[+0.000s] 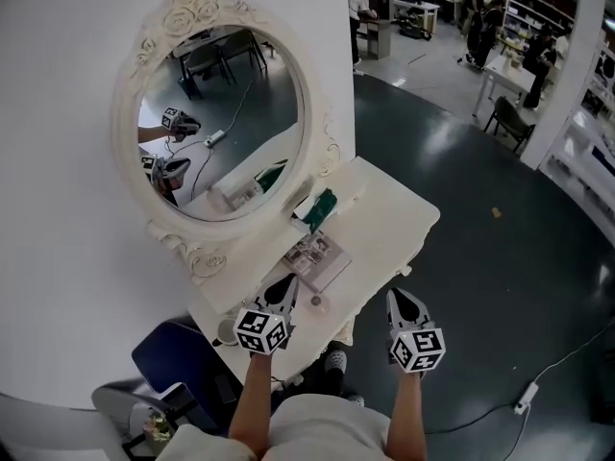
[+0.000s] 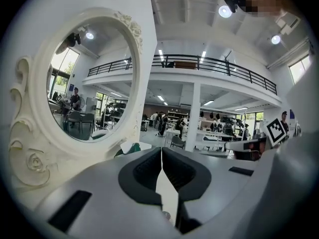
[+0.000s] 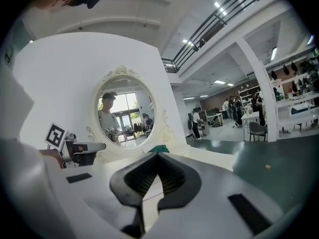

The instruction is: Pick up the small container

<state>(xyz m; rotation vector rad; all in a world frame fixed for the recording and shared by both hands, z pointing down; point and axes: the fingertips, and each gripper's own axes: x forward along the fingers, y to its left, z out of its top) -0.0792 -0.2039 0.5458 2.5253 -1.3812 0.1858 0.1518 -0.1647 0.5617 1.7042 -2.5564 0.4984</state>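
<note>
Head view: at the near edge of the white dressing table (image 1: 384, 209), the left gripper (image 1: 286, 284) and right gripper (image 1: 395, 296) both have their jaws pressed together, empty. The small container (image 1: 316, 303) sits on the table between them, just beside the left gripper's tip. Farther back lie a booklet (image 1: 317, 255), a green packet (image 1: 320, 207) and the oval mirror (image 1: 221, 113).

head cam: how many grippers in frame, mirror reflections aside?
2. The left gripper is over the vanity table's front edge, the right gripper beside that edge, further right. Both shut, empty. None appears hidden.
</note>
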